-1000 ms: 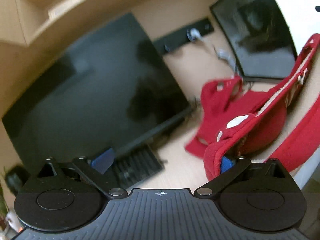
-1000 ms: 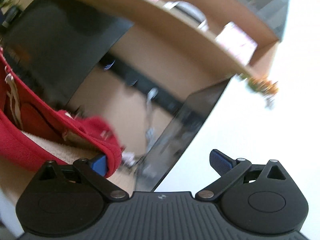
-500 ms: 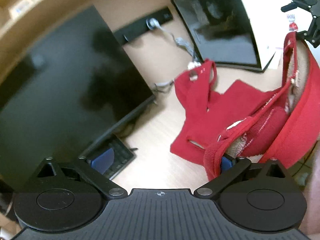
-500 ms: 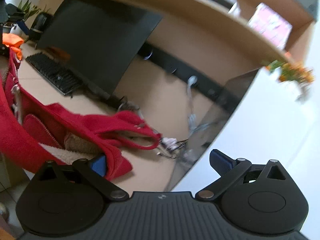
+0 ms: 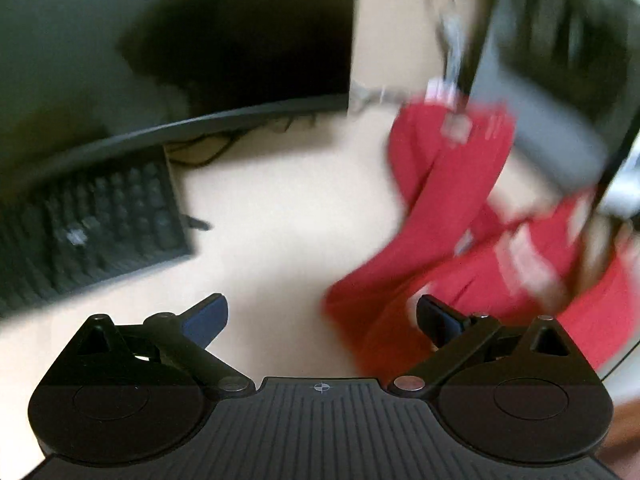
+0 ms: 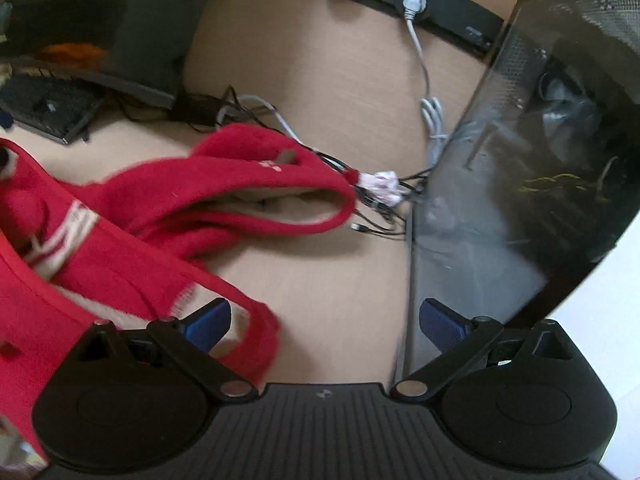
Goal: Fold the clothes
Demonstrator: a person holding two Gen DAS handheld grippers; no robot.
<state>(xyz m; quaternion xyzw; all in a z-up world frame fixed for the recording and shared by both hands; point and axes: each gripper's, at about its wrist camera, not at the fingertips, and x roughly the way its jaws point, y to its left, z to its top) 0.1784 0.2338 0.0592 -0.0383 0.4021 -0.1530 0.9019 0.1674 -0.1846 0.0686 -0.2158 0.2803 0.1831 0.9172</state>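
Note:
A red fleece garment (image 5: 452,216) with a cream lining lies crumpled on the light wooden desk, blurred in the left wrist view. My left gripper (image 5: 322,322) is open just above the desk; the cloth's edge lies by its right finger. The garment (image 6: 132,240) fills the left of the right wrist view, its hood (image 6: 264,184) reaching toward the cables. My right gripper (image 6: 326,324) is open, with a fold of red cloth draped against its left finger.
A black keyboard (image 5: 88,220) and a monitor (image 5: 180,48) stand at the left. A dark computer case (image 6: 532,152) stands close on the right. A tangle of cables (image 6: 384,192) and a power strip (image 6: 400,4) lie behind the garment.
Both grippers have dropped from raised to low over the desk, tilting downward. The garment has come down from hanging stretched between them to lying on the desk. The left fingers no longer carry cloth.

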